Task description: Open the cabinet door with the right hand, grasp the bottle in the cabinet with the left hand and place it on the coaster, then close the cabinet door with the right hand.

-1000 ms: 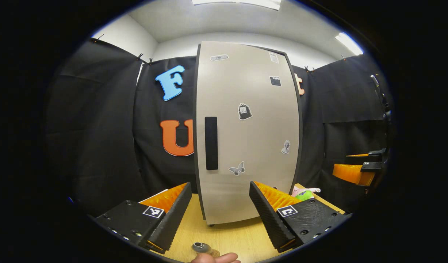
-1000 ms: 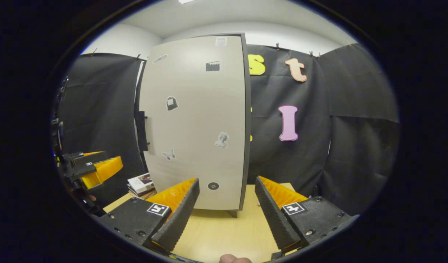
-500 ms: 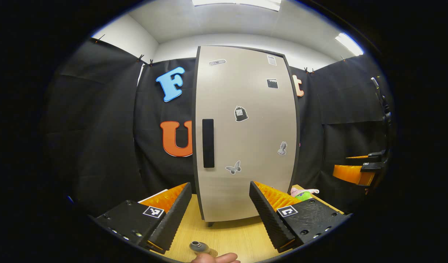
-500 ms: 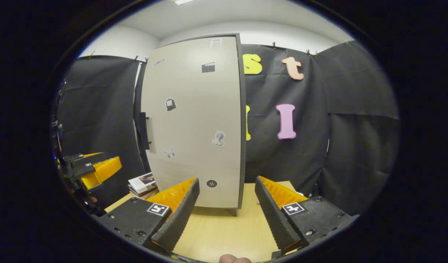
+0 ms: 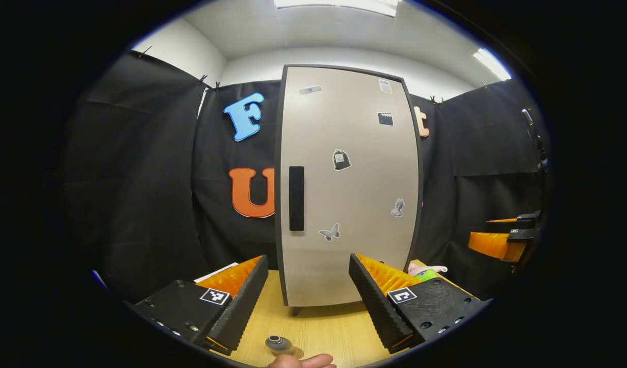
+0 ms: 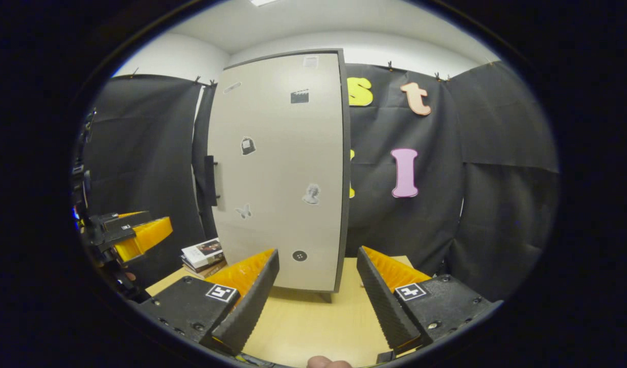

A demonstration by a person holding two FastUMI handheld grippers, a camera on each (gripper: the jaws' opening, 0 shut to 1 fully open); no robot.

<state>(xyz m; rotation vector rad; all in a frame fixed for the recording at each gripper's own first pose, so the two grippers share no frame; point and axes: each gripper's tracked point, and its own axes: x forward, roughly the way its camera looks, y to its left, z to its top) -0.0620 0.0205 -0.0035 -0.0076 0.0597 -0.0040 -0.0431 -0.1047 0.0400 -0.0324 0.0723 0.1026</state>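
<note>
The tall beige cabinet [image 5: 349, 194] stands on the wooden table with its door flat against the frame and a black vertical handle [image 5: 296, 198] on its left edge. My left gripper [image 5: 308, 296] is open, facing the door from a short way back, nothing between its fingers. Just below it a small grey bottle top [image 5: 275, 343] stands on the table, with a thumb [image 5: 300, 362] beside it. In the right gripper view the cabinet [image 6: 282, 168] and its handle [image 6: 210, 180] are seen from the right. My right gripper [image 6: 317, 296] is open and empty, off the door's lower right corner.
A stack of books [image 6: 203, 253] lies left of the cabinet. A green and pink toy [image 5: 425, 271] sits at its right foot. The right gripper [image 5: 497, 243] hangs at the far right of the left gripper view, the left gripper [image 6: 134, 235] at the right gripper view's left edge.
Both grippers have drawn back a little from the cabinet, which now looks slightly smaller. The door stays flat against the frame and both grippers stay open.
</note>
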